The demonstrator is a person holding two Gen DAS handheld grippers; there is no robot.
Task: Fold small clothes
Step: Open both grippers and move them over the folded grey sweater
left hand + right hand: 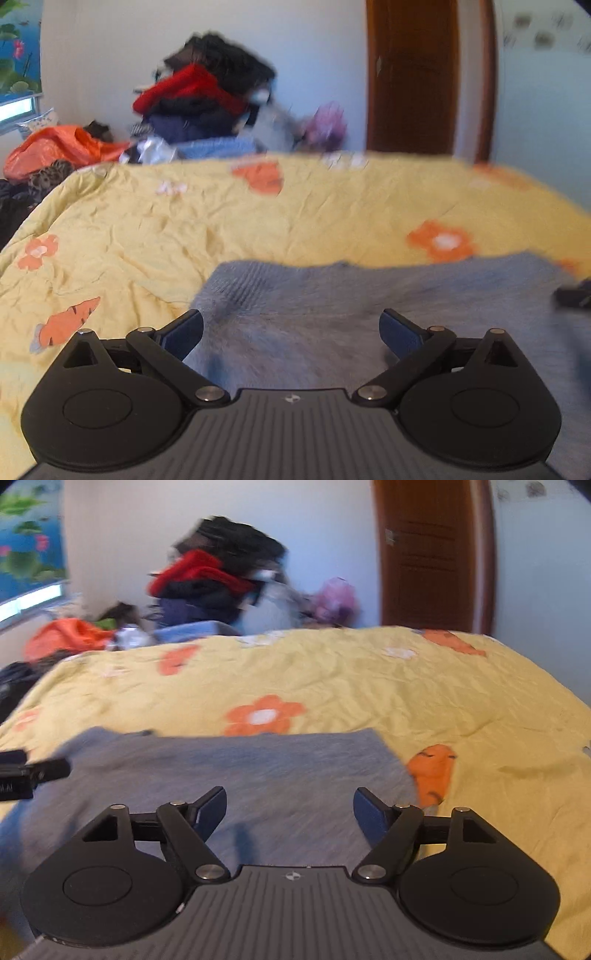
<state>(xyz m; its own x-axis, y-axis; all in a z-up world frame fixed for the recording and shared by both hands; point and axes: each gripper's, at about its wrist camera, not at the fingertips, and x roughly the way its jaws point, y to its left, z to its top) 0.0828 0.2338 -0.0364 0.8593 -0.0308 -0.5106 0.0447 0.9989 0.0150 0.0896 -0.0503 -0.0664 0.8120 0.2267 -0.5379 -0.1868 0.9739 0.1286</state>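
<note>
A small grey-blue knit garment (332,295) lies flat on the yellow flowered bedspread (184,221). My left gripper (291,328) hovers open over its left part, nothing between the blue pads. In the right wrist view the same garment (240,768) spreads under my right gripper (290,808), which is open too, above the cloth's right half. The left gripper's tip (33,771) shows at the left edge of that view. A dark tip of the right gripper (572,295) shows at the left wrist view's right edge.
A tall heap of red, black and blue clothes (207,96) stands beyond the bed's far edge, with an orange bag (62,147) to its left and a purple bag (328,125) to its right. A brown wooden door (413,74) is at the back right.
</note>
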